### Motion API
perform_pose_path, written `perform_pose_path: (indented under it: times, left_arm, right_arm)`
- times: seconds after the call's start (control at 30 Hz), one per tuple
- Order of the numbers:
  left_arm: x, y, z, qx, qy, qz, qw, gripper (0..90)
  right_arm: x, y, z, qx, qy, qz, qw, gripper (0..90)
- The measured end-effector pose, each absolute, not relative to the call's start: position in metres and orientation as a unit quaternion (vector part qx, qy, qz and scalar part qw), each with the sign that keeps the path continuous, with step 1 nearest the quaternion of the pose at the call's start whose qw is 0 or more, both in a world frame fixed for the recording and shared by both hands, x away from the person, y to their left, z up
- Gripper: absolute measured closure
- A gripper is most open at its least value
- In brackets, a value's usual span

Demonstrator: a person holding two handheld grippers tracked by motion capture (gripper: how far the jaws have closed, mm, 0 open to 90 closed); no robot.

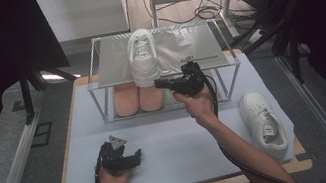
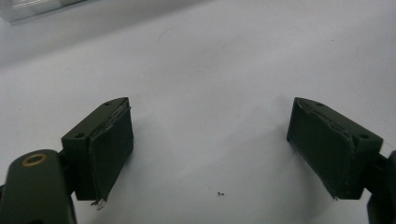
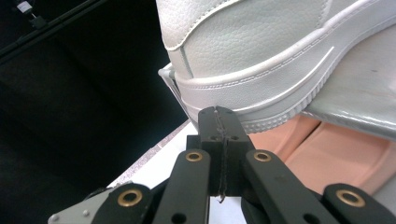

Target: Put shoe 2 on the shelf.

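The white sneaker [image 1: 143,57] stands on the top shelf of the metal rack [image 1: 204,46] at the far side of the table, its heel overhanging the near edge above pink shoes [image 1: 138,97]. The right gripper [image 3: 217,114], jaws pressed together and empty, sits just at that heel. The left gripper [image 2: 210,149] rests spread wide on the white mat [image 1: 180,144], near left.

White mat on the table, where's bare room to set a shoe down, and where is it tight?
The white mat lies bare between the left claw and the loose white shoe. The rack's top shelf is free right of its white shoe. It is crowded at the shelf's front edge, where the shut right claw meets that shoe's heel above the pink shoes.
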State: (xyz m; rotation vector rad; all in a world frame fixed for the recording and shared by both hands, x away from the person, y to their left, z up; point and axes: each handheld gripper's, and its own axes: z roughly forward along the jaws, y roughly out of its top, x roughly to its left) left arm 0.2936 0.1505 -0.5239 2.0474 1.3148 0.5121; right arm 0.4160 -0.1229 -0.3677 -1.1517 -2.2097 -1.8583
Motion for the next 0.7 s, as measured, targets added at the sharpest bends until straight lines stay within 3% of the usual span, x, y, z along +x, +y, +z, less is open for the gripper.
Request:
perform_pose_path:
  times: [0.3, 0.5, 0.7]
  left_arm:
    - [0.294, 0.150, -0.524, 0.779, 0.501, 0.195, 0.322, 14.9]
    - [0.294, 0.150, -0.524, 0.779, 0.501, 0.195, 0.322, 14.9]
    - [0.294, 0.150, -0.524, 0.779, 0.501, 0.195, 0.322, 14.9]
  right_arm:
    - [0.419, -0.107, -0.366, -0.360, -0.720, -0.593, 0.001, 90.0]
    - [0.424, -0.122, -0.365, -0.396, -0.707, -0.585, -0.045, 90.0]
    - [0.426, -0.134, -0.364, -0.393, -0.702, -0.594, -0.014, 90.0]
